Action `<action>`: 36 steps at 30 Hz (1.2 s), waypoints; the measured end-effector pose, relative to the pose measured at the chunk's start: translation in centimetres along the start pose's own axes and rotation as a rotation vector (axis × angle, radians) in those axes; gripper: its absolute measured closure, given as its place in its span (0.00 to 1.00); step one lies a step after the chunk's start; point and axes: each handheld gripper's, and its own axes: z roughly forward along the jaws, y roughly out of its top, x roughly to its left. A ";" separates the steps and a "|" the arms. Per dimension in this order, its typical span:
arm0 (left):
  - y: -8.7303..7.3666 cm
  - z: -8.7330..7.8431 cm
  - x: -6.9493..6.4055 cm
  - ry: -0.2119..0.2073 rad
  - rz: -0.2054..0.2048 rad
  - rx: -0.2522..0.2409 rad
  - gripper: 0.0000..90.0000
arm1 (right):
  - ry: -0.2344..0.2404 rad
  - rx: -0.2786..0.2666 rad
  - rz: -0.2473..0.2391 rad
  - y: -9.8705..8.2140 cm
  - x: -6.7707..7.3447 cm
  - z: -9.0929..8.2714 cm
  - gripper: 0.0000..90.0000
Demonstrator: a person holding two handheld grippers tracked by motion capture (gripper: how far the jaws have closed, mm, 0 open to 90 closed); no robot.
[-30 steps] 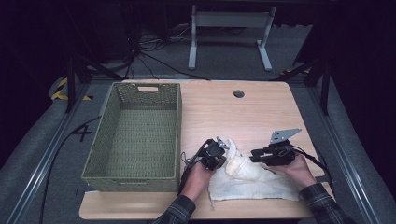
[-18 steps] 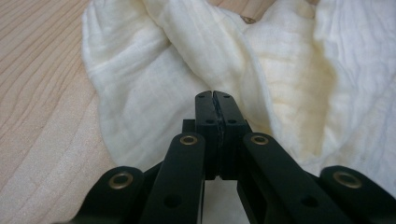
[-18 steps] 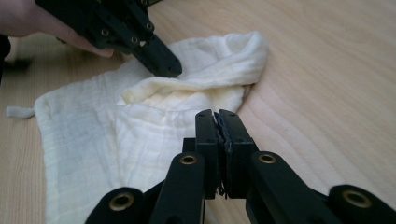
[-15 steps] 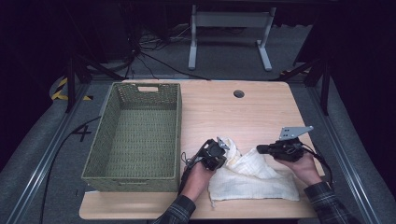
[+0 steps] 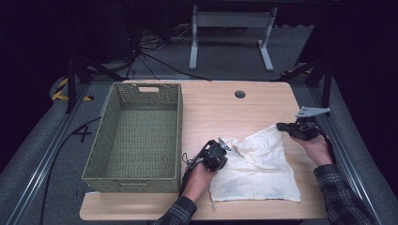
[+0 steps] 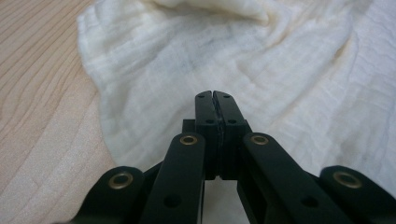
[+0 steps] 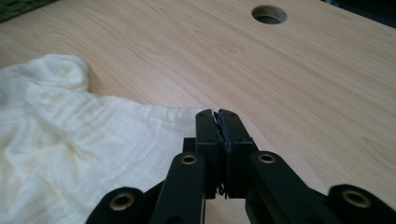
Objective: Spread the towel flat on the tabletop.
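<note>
The cream cloth [image 5: 260,168] lies spread on my side of the wooden table [image 5: 211,108], right of the green wicker basket [image 5: 136,136]. Its near edge runs along the table's front; from there it narrows toward a far corner pointing up and to my right, so its long line runs on that diagonal. My left gripper [image 5: 224,146] sits at the cloth's left edge, jaws clenched on the fabric there. Farther out, my right gripper [image 5: 280,126] is at that far right corner, jaws pressed tight together with the cloth's thin edge pinched between them, seen close in the right gripper view [image 7: 218,122]. Beyond it the tabletop's round cable hole [image 5: 240,94] shows.
</note>
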 end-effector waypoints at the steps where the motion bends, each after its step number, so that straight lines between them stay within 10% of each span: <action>1: 0.0 0.0 0.0 0.000 0.000 0.000 1.00 | 0.000 0.000 0.000 0.0 0.0 0.0 0.97; 8: 0.4 -0.2 0.5 -0.011 -0.034 -0.001 0.99 | -0.059 0.032 0.076 -1.7 -1.8 0.7 0.84; 22: 3.8 0.1 4.2 0.122 -0.150 -0.066 0.67 | 0.042 0.083 0.026 -3.3 1.0 0.6 0.82; 31: 3.6 1.5 5.5 0.063 -0.191 -0.025 0.97 | 0.050 0.161 0.011 -4.4 1.2 1.3 0.99; 36: 3.8 0.0 4.7 0.060 -0.160 -0.093 0.98 | 0.050 0.161 0.011 -4.4 1.3 1.3 0.99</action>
